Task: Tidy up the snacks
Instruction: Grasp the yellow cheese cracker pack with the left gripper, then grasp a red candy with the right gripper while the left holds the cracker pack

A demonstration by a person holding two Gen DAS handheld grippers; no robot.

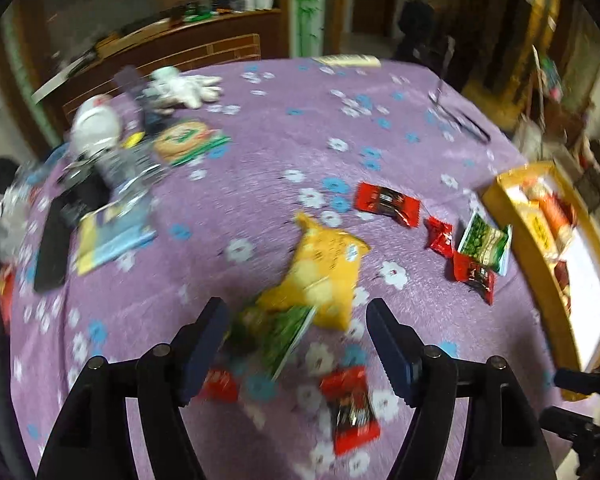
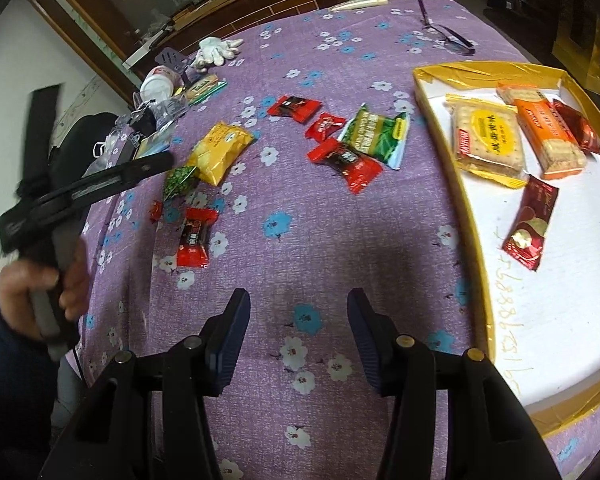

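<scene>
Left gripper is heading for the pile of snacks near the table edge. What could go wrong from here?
1. The small dark green packet lies partly under the puffy yellow bag; the open left gripper may pinch both together.
2. The left view is blurred, so aim could be off.
3. The small red candy and the red wrapped bar sit near the purple floral tablecloth's edge; a nudge might push them off.
</scene>
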